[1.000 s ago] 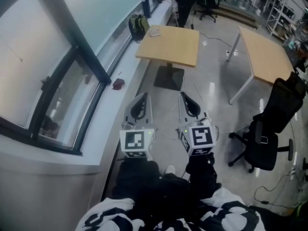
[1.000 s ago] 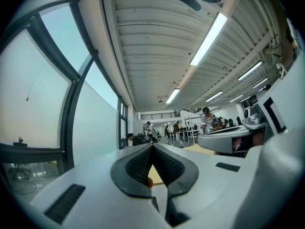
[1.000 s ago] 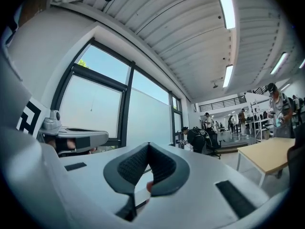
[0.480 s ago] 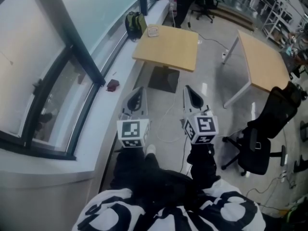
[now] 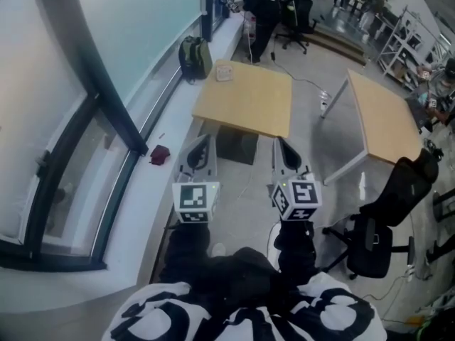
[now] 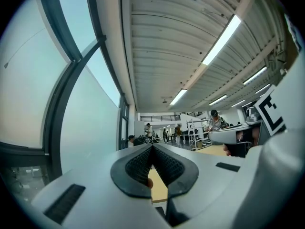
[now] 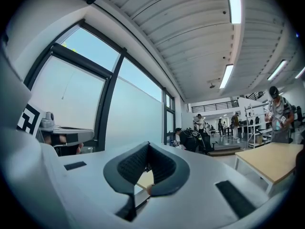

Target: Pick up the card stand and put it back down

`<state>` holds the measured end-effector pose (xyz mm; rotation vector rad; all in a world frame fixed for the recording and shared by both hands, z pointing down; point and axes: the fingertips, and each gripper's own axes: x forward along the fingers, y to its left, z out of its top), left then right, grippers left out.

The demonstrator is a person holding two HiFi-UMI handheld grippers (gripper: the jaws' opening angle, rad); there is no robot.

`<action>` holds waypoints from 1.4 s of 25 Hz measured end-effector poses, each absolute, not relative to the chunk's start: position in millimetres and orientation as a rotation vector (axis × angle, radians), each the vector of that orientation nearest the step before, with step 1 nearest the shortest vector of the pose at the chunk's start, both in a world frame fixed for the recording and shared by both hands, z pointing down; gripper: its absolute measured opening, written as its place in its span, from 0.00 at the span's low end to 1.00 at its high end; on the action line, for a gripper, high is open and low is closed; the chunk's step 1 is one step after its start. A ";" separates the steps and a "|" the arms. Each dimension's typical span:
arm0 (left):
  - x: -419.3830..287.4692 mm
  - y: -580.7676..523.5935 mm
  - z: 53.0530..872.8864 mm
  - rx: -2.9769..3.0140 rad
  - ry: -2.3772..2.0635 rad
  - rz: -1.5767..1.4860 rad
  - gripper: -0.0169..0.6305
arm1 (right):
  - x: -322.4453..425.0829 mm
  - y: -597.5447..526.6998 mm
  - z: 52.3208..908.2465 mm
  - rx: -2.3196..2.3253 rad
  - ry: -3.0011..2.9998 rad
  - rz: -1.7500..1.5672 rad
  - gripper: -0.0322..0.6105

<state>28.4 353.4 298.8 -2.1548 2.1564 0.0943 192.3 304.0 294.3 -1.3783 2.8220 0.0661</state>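
A small pale object [image 5: 225, 71], which may be the card stand, sits near the far left corner of a light wooden table [image 5: 250, 109] ahead of me. Both grippers are held side by side in front of my body, level, short of the table's near edge. My left gripper [image 5: 202, 143] is shut with nothing in it; in the left gripper view its pads [image 6: 143, 163] meet at the tip. My right gripper [image 5: 283, 146] is likewise shut and empty, with its pads [image 7: 159, 168] closed in the right gripper view.
A second wooden table [image 5: 380, 116] stands to the right, with a black office chair [image 5: 387, 204] before it. A green backpack [image 5: 190, 57] and a dark red item [image 5: 159, 154] lie on the window ledge at left. Cables cross the floor. People and shelves [image 5: 405, 27] are at the back.
Both grippers have been carried forward together toward the wooden table, which now lies closer under them in the head view. Both stay shut.
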 end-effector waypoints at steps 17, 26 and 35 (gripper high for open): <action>-15.3 174.1 322.0 -2.149 2.216 0.041 0.04 | 148.0 109.5 319.2 -1.283 2.850 -0.030 0.08; -9.5 49.1 313.8 -2.131 2.285 0.034 0.04 | 133.7 -21.3 297.8 -1.123 2.893 -0.045 0.08; -41.7 -20.9 316.0 -2.100 2.331 -0.003 0.04 | 89.7 -89.4 315.8 -1.044 2.956 -0.119 0.08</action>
